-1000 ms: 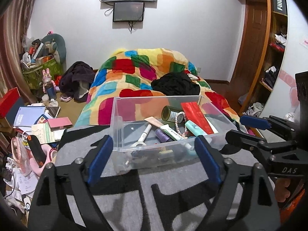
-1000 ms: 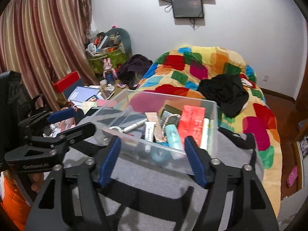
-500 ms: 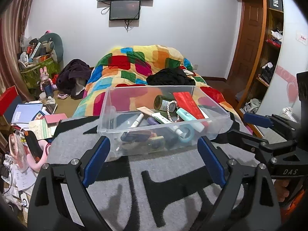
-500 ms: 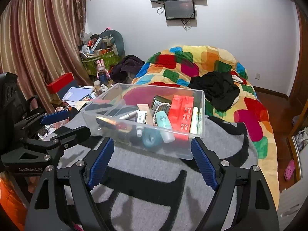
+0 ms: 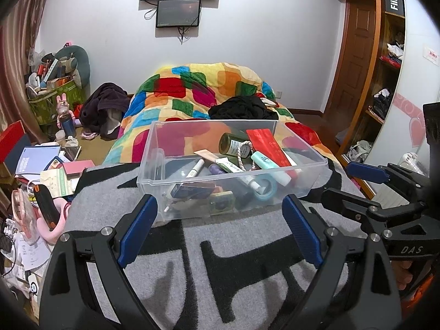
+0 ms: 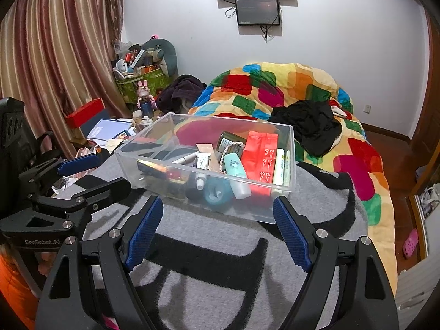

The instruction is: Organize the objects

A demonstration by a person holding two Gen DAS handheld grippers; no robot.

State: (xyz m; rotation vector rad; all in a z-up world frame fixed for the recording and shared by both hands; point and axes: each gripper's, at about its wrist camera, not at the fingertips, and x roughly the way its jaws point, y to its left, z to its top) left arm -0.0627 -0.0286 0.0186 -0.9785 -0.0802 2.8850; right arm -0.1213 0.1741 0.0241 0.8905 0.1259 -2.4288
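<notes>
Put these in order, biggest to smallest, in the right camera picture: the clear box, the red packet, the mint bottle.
1. clear box
2. red packet
3. mint bottle

The packet and bottle lie side by side inside the box, so nearness hardly affects this.

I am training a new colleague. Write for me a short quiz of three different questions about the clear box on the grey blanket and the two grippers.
1. True or false: the left gripper grips the clear box.
2. Which item lies in the box: A) the red packet, B) a banana, C) a spoon?
3. What does the box rest on?

Key:
1. False. Both the left gripper and the right gripper are open and hold nothing; the box lies beyond the fingers.
2. A.
3. The grey blanket with black pattern.
</notes>
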